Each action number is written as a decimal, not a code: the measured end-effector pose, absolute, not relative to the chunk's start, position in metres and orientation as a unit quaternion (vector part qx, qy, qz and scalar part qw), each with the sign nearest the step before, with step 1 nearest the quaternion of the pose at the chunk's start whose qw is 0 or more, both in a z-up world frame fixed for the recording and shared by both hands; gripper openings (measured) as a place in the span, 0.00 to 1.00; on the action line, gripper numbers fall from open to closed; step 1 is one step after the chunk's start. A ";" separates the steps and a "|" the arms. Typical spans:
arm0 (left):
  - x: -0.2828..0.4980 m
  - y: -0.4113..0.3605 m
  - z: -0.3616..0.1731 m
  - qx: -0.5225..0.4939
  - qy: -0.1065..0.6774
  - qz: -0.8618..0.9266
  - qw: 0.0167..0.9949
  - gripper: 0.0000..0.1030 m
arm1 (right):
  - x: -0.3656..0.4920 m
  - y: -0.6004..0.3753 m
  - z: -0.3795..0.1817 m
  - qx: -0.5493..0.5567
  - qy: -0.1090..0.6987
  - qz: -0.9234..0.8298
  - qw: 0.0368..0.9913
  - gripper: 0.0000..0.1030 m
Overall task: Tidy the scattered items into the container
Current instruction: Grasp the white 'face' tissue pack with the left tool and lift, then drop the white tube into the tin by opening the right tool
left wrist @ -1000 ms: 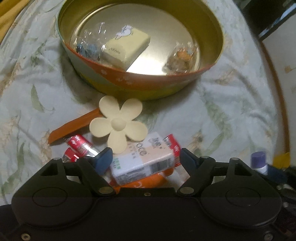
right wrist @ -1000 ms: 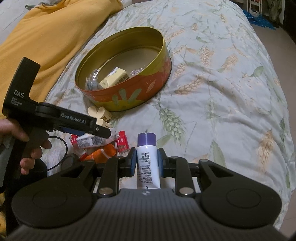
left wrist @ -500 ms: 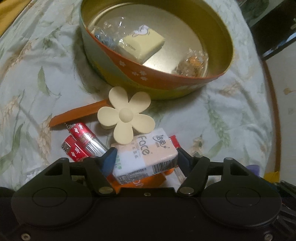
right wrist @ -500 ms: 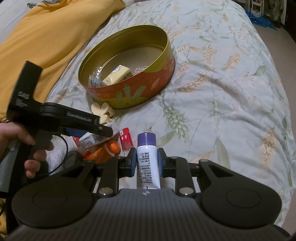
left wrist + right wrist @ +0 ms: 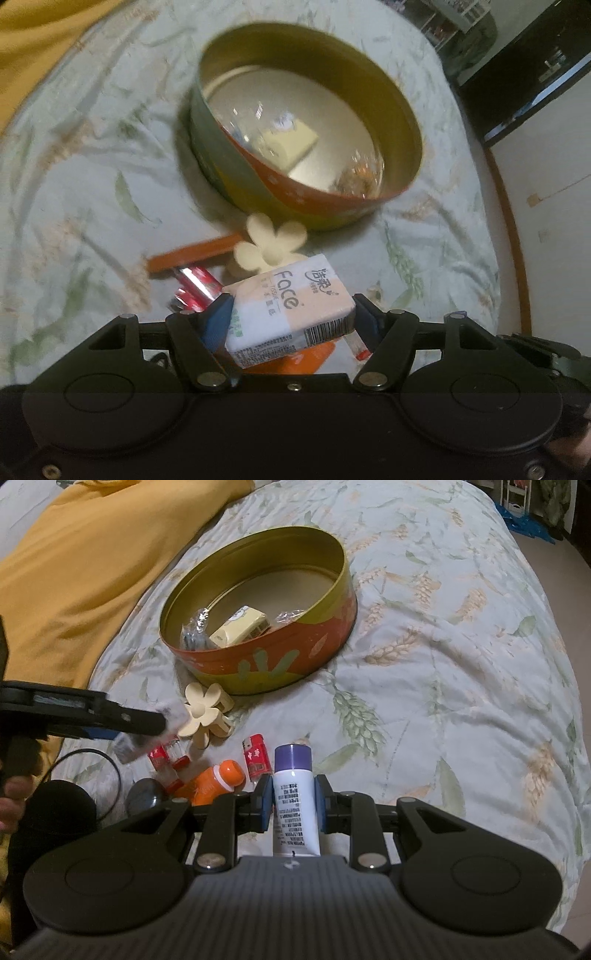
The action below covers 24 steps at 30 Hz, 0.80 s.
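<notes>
2 grips hold: the left gripper (image 5: 291,314) pinches the tissue pack (image 5: 291,314) across its width, soft and light; the right gripper (image 5: 293,803) clamps the tube (image 5: 294,801) mid-body, probably slippery.

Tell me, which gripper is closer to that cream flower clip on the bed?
Left. The left gripper, jaws shut on a tissue pack, sits right beside the flower clip. The right gripper, holding a purple-capped tube, is farther back.

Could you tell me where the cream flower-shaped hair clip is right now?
The cream flower-shaped hair clip lies on the quilt just in front of the round orange tin.
</notes>
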State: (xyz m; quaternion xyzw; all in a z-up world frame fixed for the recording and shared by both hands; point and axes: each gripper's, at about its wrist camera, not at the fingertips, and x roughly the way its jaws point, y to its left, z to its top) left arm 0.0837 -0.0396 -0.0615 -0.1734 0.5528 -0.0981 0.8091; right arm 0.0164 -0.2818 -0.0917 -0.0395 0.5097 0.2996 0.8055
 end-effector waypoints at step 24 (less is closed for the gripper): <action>0.030 0.020 -0.047 -0.028 0.465 -0.096 0.880 0.65 | 0.063 -0.215 -0.049 -0.073 0.473 0.311 0.821 0.26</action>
